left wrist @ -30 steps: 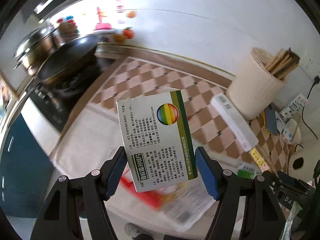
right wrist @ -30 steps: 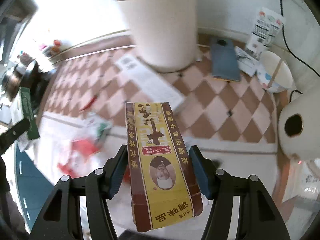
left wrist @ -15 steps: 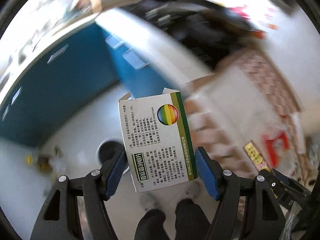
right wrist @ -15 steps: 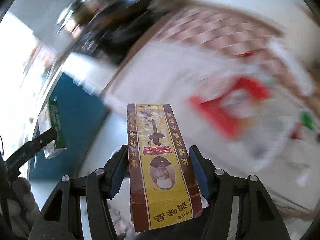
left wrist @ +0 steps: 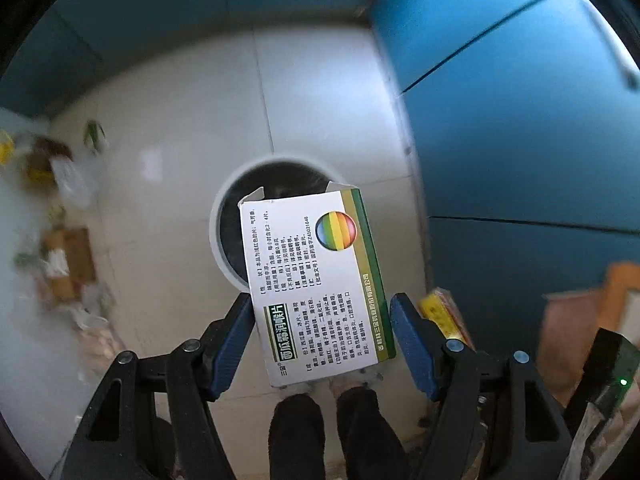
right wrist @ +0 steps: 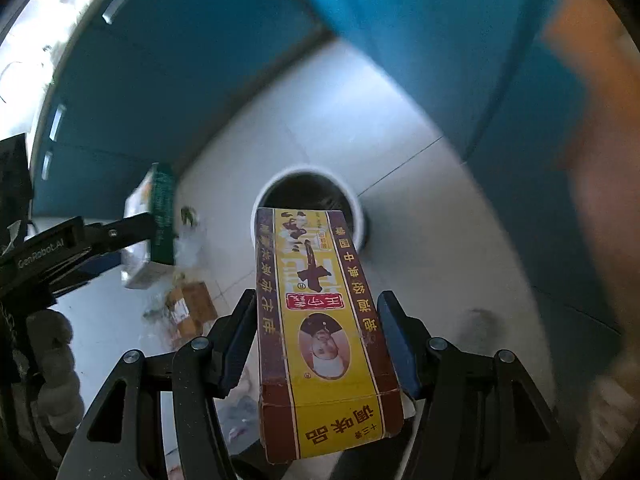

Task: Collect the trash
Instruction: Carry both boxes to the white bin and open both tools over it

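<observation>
The round white-rimmed waste bin (left wrist: 256, 216) on the pale tiled floor (left wrist: 168, 128) is partly hidden in both wrist views by the held cartons; its dark inside is hard to make out. Left of the bin, a blurred scatter of brown cardboard and plastic scraps (left wrist: 68, 264) cannot be told apart piece by piece.

The left gripper (left wrist: 322, 336) pinches a flat white cardboard medicine box (left wrist: 316, 288) with a green and olive edge band, a rainbow-striped disc and small Chinese print; its torn top flaps stand over the bin's mouth. The blue pads (left wrist: 236, 340) press its two long edges. Below it, dark trouser legs (left wrist: 332, 432) and pale shoes are cut off by the frame.

The right gripper (right wrist: 316, 344) clamps a long yellow and maroon cardboard seasoning carton (right wrist: 320, 340) bearing "调味品" and a portrait oval, its far end over the bin's near rim. "GenRobot.AI" reads on the left gripper's black arm, seen left of the bin. Teal cabinet fronts (left wrist: 520, 140) stand beyond the bin.
</observation>
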`<state>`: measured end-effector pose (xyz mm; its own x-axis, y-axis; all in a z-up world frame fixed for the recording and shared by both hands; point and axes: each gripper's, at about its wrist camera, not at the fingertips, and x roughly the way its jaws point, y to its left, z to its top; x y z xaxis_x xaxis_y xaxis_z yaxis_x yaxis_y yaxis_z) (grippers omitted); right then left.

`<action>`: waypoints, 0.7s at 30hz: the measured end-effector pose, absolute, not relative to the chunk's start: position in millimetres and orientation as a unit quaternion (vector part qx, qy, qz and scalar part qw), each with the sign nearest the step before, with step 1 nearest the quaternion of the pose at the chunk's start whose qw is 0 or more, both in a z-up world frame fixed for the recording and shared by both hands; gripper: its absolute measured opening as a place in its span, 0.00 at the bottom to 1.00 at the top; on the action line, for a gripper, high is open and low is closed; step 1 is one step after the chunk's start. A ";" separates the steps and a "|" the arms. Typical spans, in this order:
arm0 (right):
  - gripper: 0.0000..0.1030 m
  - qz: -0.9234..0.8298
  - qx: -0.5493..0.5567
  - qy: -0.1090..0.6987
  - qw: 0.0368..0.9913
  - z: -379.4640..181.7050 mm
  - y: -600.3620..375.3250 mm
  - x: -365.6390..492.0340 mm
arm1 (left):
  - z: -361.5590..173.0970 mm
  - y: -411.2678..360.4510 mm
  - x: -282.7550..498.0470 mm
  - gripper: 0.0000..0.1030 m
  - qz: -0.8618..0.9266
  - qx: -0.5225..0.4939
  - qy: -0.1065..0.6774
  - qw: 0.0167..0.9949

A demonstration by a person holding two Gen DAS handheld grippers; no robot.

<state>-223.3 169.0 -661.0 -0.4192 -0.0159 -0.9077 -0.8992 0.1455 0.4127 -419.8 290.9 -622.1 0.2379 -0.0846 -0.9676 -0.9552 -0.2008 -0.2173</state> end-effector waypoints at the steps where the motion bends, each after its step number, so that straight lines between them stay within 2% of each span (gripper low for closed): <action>1: 0.60 0.544 -0.368 0.646 0.390 -696.4 178.2 -229.4 | -644.3 293.8 -425.5 0.65 0.449 -0.637 0.415 0.469; 5: 0.61 0.536 -0.375 0.661 0.369 -773.7 200.0 -238.3 | -712.7 302.9 -443.5 0.66 0.429 -0.663 0.418 0.448; 7: 0.62 0.536 -0.385 0.663 0.354 -793.5 207.8 -242.6 | -731.3 303.0 -450.9 0.68 0.431 -0.662 0.426 0.441; 10: 0.67 0.532 -0.402 0.668 0.331 -836.6 236.9 -228.2 | -745.4 305.7 -461.8 0.91 0.444 -0.658 0.423 0.437; 11: 0.73 0.532 -0.405 0.666 0.330 -840.0 240.7 -228.1 | -746.1 303.6 -467.1 0.97 0.454 -0.652 0.423 0.435; 12: 0.86 0.533 -0.417 0.654 0.338 -843.3 249.9 -224.6 | -744.7 305.4 -467.6 0.97 0.461 -0.648 0.426 0.432; 14: 0.99 0.537 -0.433 0.635 0.349 -838.6 256.3 -216.5 | -736.5 295.4 -473.4 0.97 0.489 -0.627 0.438 0.419; 21: 0.99 0.539 -0.490 0.549 0.410 -776.9 271.6 -201.6 | -690.4 254.6 -480.2 0.98 0.587 -0.534 0.473 0.382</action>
